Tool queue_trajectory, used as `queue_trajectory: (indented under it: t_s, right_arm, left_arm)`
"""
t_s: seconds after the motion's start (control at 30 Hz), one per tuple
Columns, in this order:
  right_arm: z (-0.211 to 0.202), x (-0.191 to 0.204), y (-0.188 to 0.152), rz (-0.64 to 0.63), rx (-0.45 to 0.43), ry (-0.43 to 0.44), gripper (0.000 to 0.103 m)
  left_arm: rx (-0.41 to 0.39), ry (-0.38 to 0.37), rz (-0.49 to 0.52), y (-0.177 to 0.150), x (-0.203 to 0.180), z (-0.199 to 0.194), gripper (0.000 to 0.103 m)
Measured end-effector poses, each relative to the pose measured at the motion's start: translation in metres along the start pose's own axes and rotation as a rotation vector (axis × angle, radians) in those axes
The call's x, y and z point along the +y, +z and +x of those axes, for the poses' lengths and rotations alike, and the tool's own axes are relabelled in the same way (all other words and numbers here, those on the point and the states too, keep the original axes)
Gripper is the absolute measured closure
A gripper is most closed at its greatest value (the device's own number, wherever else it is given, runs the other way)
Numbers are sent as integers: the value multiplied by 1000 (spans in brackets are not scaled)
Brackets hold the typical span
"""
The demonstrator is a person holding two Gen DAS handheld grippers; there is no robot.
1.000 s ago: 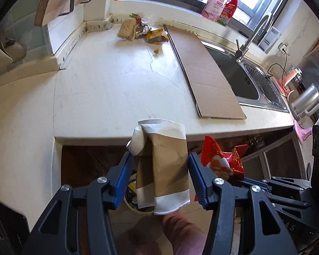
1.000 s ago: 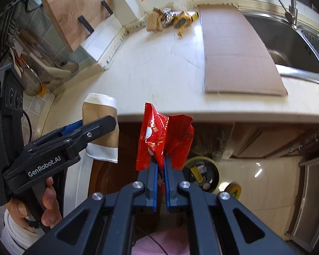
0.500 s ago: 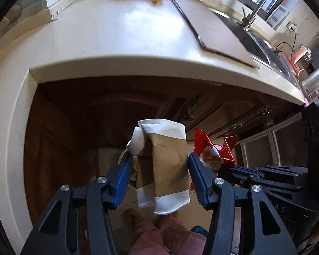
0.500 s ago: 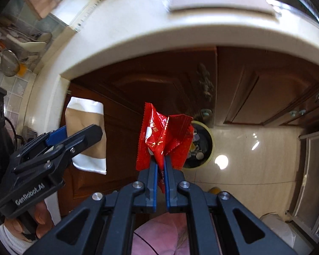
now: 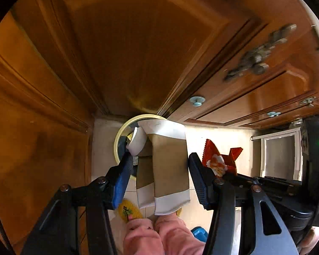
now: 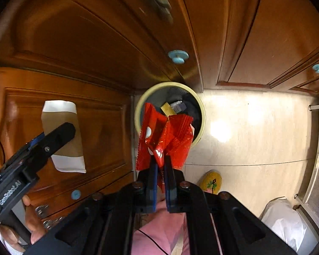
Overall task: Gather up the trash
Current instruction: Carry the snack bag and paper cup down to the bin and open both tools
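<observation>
My left gripper (image 5: 159, 170) is shut on a flattened brown-and-white paper cup (image 5: 168, 165), held above the floor; the cup also shows in the right wrist view (image 6: 62, 136). My right gripper (image 6: 160, 165) is shut on a crumpled red snack wrapper (image 6: 163, 133), which also shows in the left wrist view (image 5: 220, 159). A round trash bin with a pale yellow rim (image 6: 138, 106) stands on the floor by the cabinet, holding several pieces of trash. The wrapper hangs over the bin's mouth. In the left wrist view the bin's rim (image 5: 117, 140) sits partly behind the cup.
Brown wooden cabinet doors (image 5: 127, 42) with blue knobs (image 6: 178, 56) fill the upper view. Beige floor tile (image 6: 255, 127) lies right of the bin. A yellow slipper (image 6: 210, 181) and pink trouser legs are below. A white bag (image 6: 285, 221) sits at lower right.
Both grippers have dropped from counter height to below the counter edge and tilted down toward the floor. The bin has grown larger and nearer. Both still hold their trash.
</observation>
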State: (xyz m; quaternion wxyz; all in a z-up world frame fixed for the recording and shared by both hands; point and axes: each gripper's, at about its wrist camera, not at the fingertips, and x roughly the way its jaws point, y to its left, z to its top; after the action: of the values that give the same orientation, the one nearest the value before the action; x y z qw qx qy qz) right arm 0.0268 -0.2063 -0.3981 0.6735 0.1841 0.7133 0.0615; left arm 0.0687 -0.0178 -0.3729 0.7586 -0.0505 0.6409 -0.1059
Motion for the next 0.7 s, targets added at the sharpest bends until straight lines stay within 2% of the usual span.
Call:
queue_trajectory:
  t_s: [0.23,0.27,0.4,0.5,0.57,0.7]
  right_arm:
    - [51,-7,23,2,20,-7,94]
    - [56,-6,26,0,22,-4,94]
    - [70,-2,32,-25,31,-22,93]
    - [74,5,37,-30,51,-19,81]
    - [70,10,38,-40,53,-25,62]
    - [63,20,39,-40,47,-23,59]
  left_arm:
    - [35,12,-8,1,8,53,49]
    - [35,16,-10,0,7,57,47]
    - [31,51,-13,5,17,60,26]
    - [26,79,-23,4,22,59,24]
    - [22,87,-30,3,27,53,23]
    - [16,112,-34,3,39,37,23]
